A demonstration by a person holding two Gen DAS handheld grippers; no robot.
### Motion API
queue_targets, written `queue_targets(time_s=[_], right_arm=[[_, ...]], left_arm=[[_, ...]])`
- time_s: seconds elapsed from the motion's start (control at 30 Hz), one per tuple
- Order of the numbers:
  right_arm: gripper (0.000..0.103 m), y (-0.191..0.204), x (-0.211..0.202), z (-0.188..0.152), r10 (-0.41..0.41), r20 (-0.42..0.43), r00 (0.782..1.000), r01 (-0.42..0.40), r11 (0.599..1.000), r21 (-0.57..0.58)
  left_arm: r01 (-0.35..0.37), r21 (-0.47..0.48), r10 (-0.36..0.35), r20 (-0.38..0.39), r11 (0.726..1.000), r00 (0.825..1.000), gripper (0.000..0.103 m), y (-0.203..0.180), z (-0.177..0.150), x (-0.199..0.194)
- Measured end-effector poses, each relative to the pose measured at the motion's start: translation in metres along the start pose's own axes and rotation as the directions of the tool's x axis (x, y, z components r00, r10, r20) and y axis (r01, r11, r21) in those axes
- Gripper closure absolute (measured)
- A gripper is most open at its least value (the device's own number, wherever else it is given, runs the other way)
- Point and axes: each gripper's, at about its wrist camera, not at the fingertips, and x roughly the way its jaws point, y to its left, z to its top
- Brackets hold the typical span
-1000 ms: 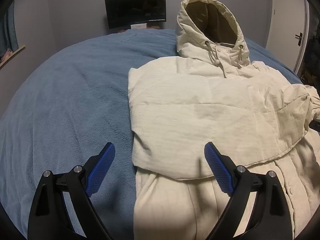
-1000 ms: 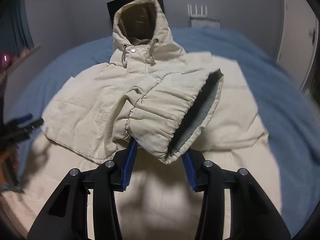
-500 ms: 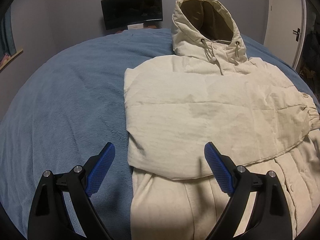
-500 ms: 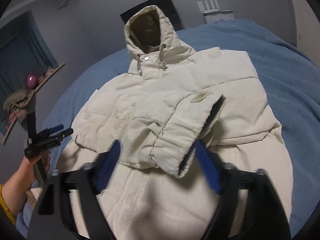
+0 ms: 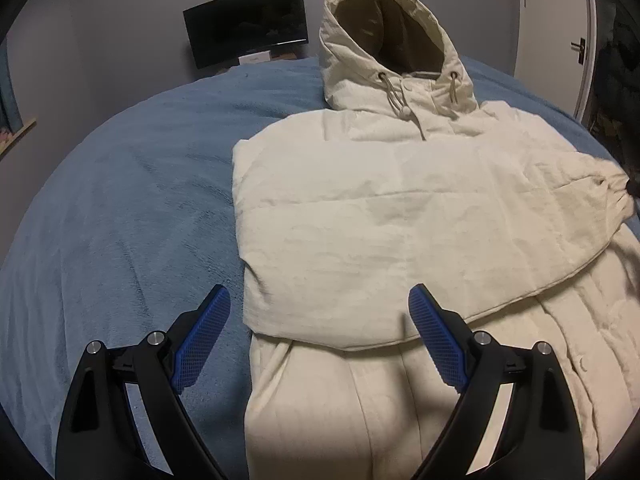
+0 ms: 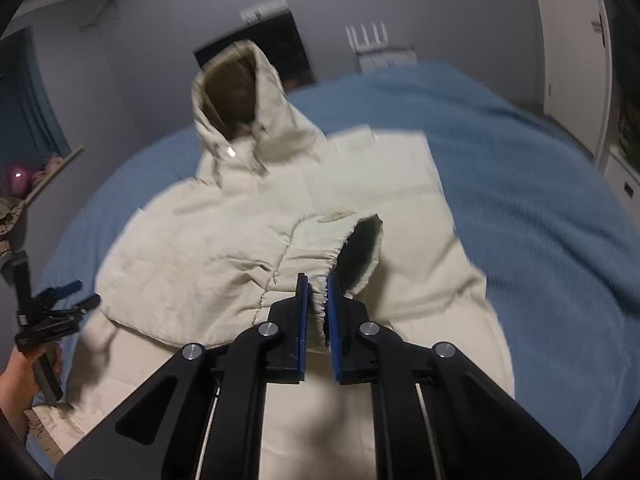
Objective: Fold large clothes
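My right gripper (image 6: 317, 294) pinches the elastic cuff (image 6: 320, 300) of the puffy, limp hooded jacket (image 5: 400, 220) lying on the bed (image 5: 120, 220), a firm handhold I judge, while my left gripper (image 5: 320, 332) hovers spread.

The coat (image 5: 400, 232) lies on the bed (image 5: 120, 208), hood (image 5: 384, 52) at the far end, toward the monitor (image 5: 248, 24) behind the bed. One sleeve (image 5: 400, 248) lies folded across the chest. The left gripper (image 5: 320, 324) hangs over the coat's left edge; the right gripper (image 6: 317, 304) sits at the cuff (image 6: 356, 256), over the coat's middle.
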Motion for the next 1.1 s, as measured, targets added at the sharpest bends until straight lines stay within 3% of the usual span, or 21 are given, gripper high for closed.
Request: queue_targets(time_s=[0.13,0.23,0.3,0.37,0.6,0.73,0.83,0.97,1.1], right_arm=[[0.095,-0.004,0.018,-0.012,-0.042,-0.075,0.996,0.041,0.999,-0.007],[0.088,-0.002,0.013,-0.008,-0.055,-0.078,0.995,0.054,0.998,-0.020],[0.076,0.005,0.010,0.000,-0.058,-0.069,0.996,0.054,0.997,-0.061],[0.051,0.016,0.009,0.009,-0.059,-0.061,0.996,0.051,0.991,-0.122],[0.049,0.030,0.044,0.032,-0.067,-0.078,0.995,0.046,0.970,-0.239],[0.049,0.033,0.083,0.023,-0.111,-0.177,0.978,0.052,0.950,-0.308],[0.049,0.030,0.080,0.032,-0.093,-0.195,0.976,0.029,0.951,-0.308],[0.045,0.030,0.070,0.075,-0.030,-0.147,0.989,-0.010,0.965,-0.263],[0.044,0.061,0.103,0.126,-0.034,-0.117,0.993,-0.003,0.955,-0.298]], left_arm=[[0.005,0.005,-0.005,-0.004,1.000,1.000,0.016,-0.001,-0.001,0.001],[0.012,0.002,-0.012,-0.009,1.000,1.000,0.016,-0.002,0.001,-0.003],[0.023,0.000,-0.023,-0.004,1.000,1.000,0.015,-0.004,0.005,-0.007],[0.051,-0.013,-0.051,0.011,0.999,0.999,0.013,-0.006,0.014,-0.014],[0.095,-0.006,-0.095,0.001,0.995,0.995,0.009,-0.023,0.040,0.010],[0.085,0.032,-0.082,-0.093,0.996,0.992,0.009,-0.032,0.030,0.049],[0.073,0.099,-0.063,-0.100,0.992,0.993,0.008,-0.037,0.025,0.051],[0.091,0.104,-0.087,-0.043,0.990,0.995,0.008,-0.026,0.052,0.031],[0.071,0.069,-0.072,0.006,0.995,0.997,0.007,-0.014,0.100,0.039]])
